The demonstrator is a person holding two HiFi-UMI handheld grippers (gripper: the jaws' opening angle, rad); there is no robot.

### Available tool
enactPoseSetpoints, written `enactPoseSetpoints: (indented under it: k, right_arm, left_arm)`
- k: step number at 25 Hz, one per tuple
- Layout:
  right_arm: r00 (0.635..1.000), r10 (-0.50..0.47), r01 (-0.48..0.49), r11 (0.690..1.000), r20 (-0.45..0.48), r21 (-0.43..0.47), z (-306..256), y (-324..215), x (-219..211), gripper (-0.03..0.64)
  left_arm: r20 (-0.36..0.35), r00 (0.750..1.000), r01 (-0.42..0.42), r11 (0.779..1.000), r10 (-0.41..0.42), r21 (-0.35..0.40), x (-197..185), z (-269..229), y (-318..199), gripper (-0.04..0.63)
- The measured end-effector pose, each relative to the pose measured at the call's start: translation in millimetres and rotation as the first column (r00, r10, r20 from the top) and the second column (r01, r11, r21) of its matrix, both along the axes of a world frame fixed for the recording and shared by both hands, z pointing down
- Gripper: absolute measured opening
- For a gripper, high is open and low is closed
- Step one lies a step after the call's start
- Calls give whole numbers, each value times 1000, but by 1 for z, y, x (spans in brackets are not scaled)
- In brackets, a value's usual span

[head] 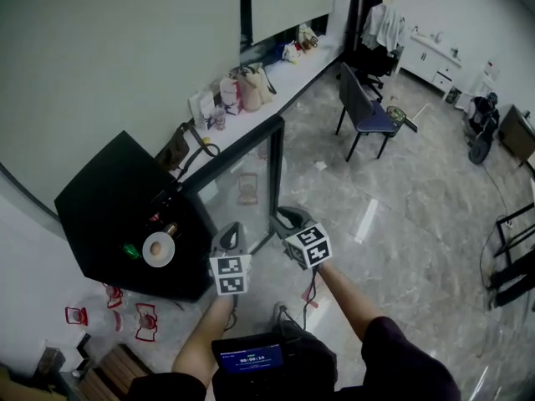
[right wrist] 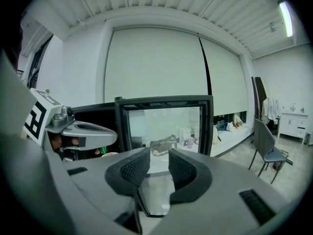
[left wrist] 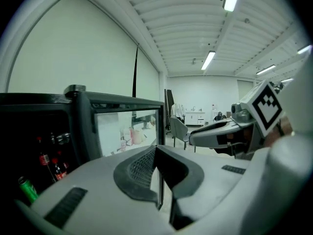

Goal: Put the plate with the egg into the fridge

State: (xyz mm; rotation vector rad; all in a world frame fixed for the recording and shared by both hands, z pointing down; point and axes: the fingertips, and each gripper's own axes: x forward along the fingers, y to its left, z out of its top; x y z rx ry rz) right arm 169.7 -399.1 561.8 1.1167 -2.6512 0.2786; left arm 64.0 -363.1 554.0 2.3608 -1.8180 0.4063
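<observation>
- Head view, looking steeply down: a black fridge (head: 109, 203) stands at the left, its glass door (head: 251, 174) swung open into the room. The plate (head: 159, 262) with the egg (head: 155, 246) on it sits inside the fridge at the open front, just beside a green bottle (head: 131, 251). The left tool (head: 233, 229) and the right tool (head: 286, 216) are held side by side near the door's outer edge, both clear of the plate. A chair (head: 365, 114) stands well off on the pale stone floor (head: 410, 215)
- Left gripper view: the left tool's jaws are pressed together with nothing between them. Beyond them is the door's glass pane. At the far left is the dark inside of the fridge, with red-capped bottles (left wrist: 46, 161) and the green bottle lower down. The right tool reaches in from the right
- Right gripper view: the right tool's jaws stand a little apart and hold nothing; only the door's glass shows through the gap. The left tool shows at the left, in front of the dark fridge opening
</observation>
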Motion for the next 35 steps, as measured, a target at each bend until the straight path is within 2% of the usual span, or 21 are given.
enactPoseSetpoints:
  k: [3, 6, 10, 15, 23, 28, 35]
  right_arm:
    - [996, -94, 94, 996, 7, 4, -8, -65, 30, 142]
    - [984, -174, 174, 985, -37, -8, -9, -125, 43, 182]
    - [962, -258, 256, 966, -94, -30, -3, -189, 41, 228]
    - [930, -332, 328, 943, -157, -49, 13, -239, 30, 268]
    - [920, -374, 374, 927, -116, -23, 10, -271, 19, 288]
    - [894, -415, 418, 908, -169, -19, 15, -263, 10, 287]
    - [943, -302, 301, 953, -140, -25, 14, -241, 25, 287]
  left_arm:
    - [7, 1000, 10, 1000, -10, 4, 27, -8, -45, 9]
    - [12, 1000, 17, 1000, -17, 1, 50, -11, -91, 9]
    - [26, 1000, 18, 1000, -18, -12, 75, -14, -148, 9]
    - [32, 999, 27, 999, -26, -32, 87, -13, -199, 9]
    - [39, 998, 54, 997, -52, -54, 84, 0, -221, 9]
    - [40, 997, 64, 996, -62, -68, 80, 1, -216, 9]
    - [31, 998, 52, 997, -51, -52, 76, -5, -187, 9]
